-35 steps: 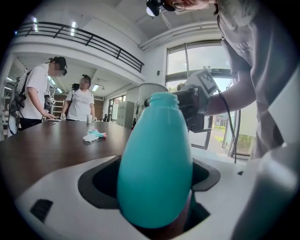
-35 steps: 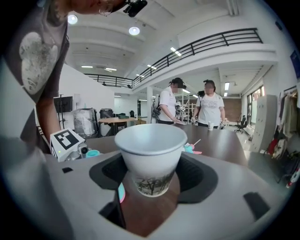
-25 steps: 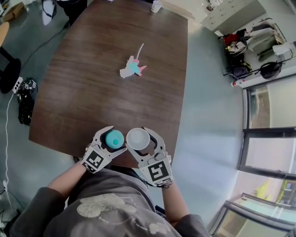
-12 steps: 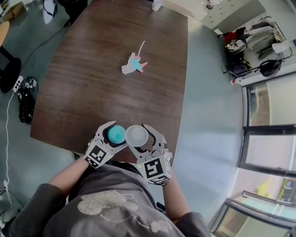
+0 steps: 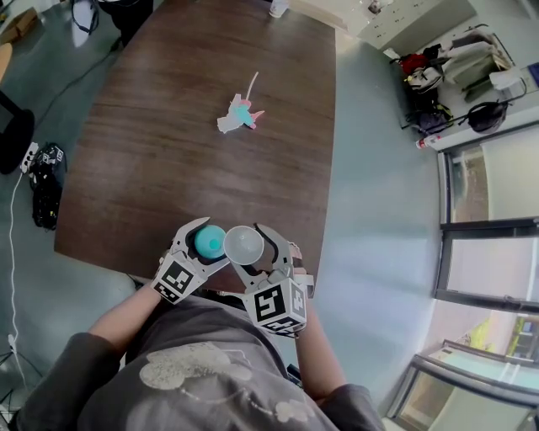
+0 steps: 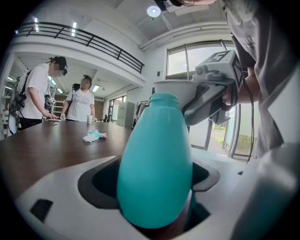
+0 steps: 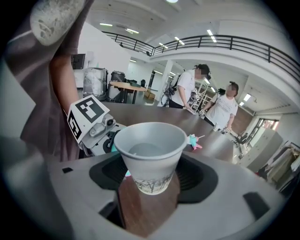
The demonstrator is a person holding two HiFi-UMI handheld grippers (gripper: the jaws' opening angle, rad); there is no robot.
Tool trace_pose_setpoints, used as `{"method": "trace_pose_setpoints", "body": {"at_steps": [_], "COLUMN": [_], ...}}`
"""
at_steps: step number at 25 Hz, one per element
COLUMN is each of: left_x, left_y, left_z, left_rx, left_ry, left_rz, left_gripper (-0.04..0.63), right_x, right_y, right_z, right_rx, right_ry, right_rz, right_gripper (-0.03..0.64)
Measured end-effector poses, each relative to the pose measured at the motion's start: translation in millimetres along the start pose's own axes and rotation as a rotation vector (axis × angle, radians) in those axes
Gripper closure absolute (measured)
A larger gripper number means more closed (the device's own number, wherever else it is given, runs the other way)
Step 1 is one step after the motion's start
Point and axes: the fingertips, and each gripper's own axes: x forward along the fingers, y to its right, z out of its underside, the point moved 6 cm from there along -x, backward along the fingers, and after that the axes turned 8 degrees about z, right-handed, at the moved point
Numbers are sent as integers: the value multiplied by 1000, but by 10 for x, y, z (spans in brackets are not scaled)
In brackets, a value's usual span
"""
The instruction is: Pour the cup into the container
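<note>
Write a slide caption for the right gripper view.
Right gripper holds a white paper cup over a brown wooden table.

The worktop is long, brown wood. A small pink, blue and white thing lies near its middle. A white cup stands at the far end.

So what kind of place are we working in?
Probably an open office or lab hall: a long dark wooden table, a railed mezzanine balcony overhead, and tall windows along one side.

Office hall: mezzanine railing, meeting table
</note>
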Motion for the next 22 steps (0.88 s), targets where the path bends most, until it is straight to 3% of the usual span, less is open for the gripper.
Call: {"method": "trace_pose_setpoints", "body": {"at_steps": [22], "left_x": [2], "left_y": [2], "left_z": [-3], "left_rx": [2], "left_ry": [-1], "left_rz": [3], "left_gripper": [176], "right_x": [79], "right_y": [-25], "right_z": [-105], "right_rx": [-227], "right_ry": [-170], "right_rz": [-17], "right_gripper": [314]}}
